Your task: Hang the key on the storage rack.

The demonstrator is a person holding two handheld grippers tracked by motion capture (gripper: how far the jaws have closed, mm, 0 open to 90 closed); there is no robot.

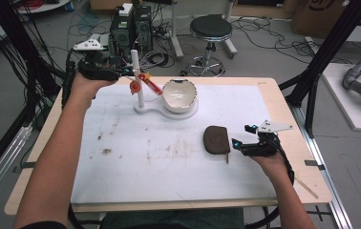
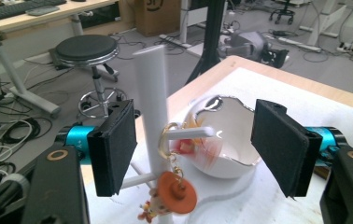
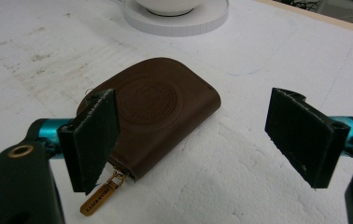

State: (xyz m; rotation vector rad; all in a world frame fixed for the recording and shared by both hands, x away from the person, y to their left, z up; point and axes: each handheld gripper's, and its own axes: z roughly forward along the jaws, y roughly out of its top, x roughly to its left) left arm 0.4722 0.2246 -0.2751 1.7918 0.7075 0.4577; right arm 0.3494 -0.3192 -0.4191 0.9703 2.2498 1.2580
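— Where do we have the left gripper (image 2: 195, 154)?

— Up at the white peg stand (image 2: 152, 112), far left of the board. Our jaws gape wide and grip nothing; the post rises between them, closer to the left pad. The keychain charm (image 2: 174, 193), an orange-hatted little figure, hangs by its gold ring from a short peg, between the jaws and lower down, touching neither.

— And behind it?

— The white bowl (image 2: 226, 140) with the jagged, gold-edged rim sits just past the post on the stand's round base.

— What about the right gripper (image 3: 202, 144)?

— Low over the board, jaws spread wide as well, empty. The brown leather pouch (image 3: 158, 112) lies flat in front of us; its near corner sits just beside our left pad, whether touching we cannot tell. The rest of the gap is bare board. The pouch's small brass tag (image 3: 97, 198) points back towards us beneath that pad.

— And from above?

— The pouch (image 1: 216, 139) lies just left of the right gripper (image 1: 245, 145), well apart from the stand (image 1: 138, 81). We work on a white foam board (image 1: 135, 162), scuffed and stained brown, laid on a pale wooden table (image 1: 291, 133).

— The room?

— Grey floor, tangled cables, a black round stool (image 1: 210, 28) beyond the table, computer towers (image 1: 131, 28) and black frame struts at either side.
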